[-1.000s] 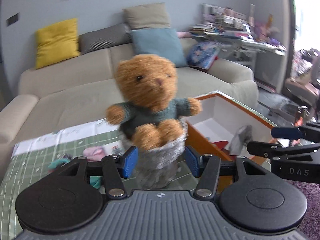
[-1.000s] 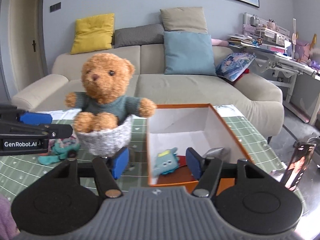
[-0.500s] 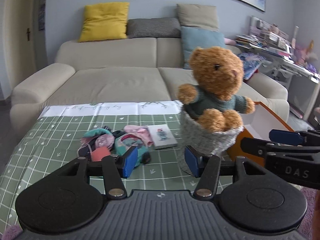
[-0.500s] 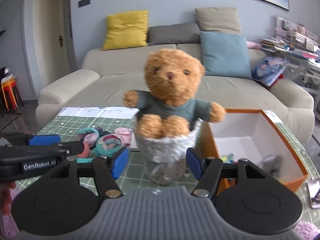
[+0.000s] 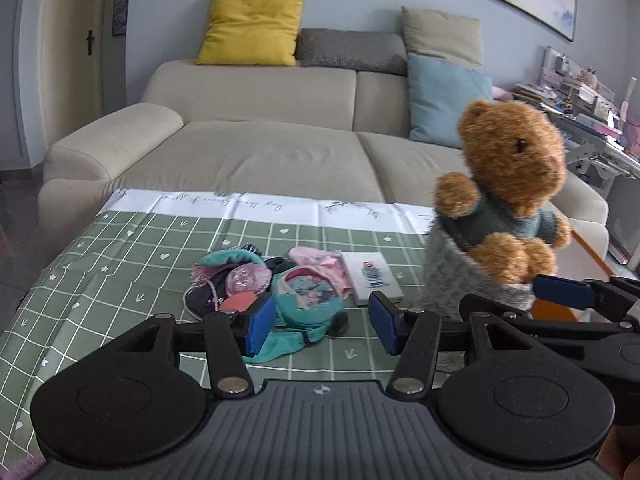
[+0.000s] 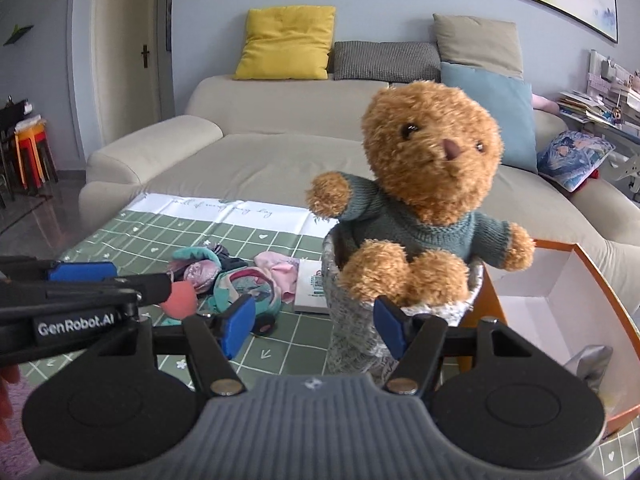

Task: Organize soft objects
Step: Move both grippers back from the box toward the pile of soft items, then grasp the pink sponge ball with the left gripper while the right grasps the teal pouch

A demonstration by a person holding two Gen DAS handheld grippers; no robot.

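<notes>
Bear point(image 6: 428, 184) in pouch point(image 6: 352, 320) on table; toy pile point(image 5: 272, 292) left, box point(image 6: 560, 300) right, sofa point(image 5: 260, 148) behind; card point(image 5: 372, 278) seemingly between

sofa point(image 5: 256, 148) | yellow cushion point(image 5: 252, 28) | blue cushion point(image 5: 444, 100) | green checked tablecloth point(image 5: 100, 264) | door point(image 6: 124, 40)

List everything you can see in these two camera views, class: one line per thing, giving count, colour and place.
teddy bear: one, brown in a green jumper, sitting in the grey pot
pot: one, speckled grey, on the table beside the box
soft items pile: one heap, teal, pink and dark, mid-table
card: one, white, flat right of the pile
box: one, orange outside, white inside, open, right of the pot
tablecloth: one, green grid with white edge
sofa: one, beige, behind the table
cushions: yellow, grey, beige, light blue, patterned blue
left gripper: open, over the pile
right gripper: open, at the pot
</notes>
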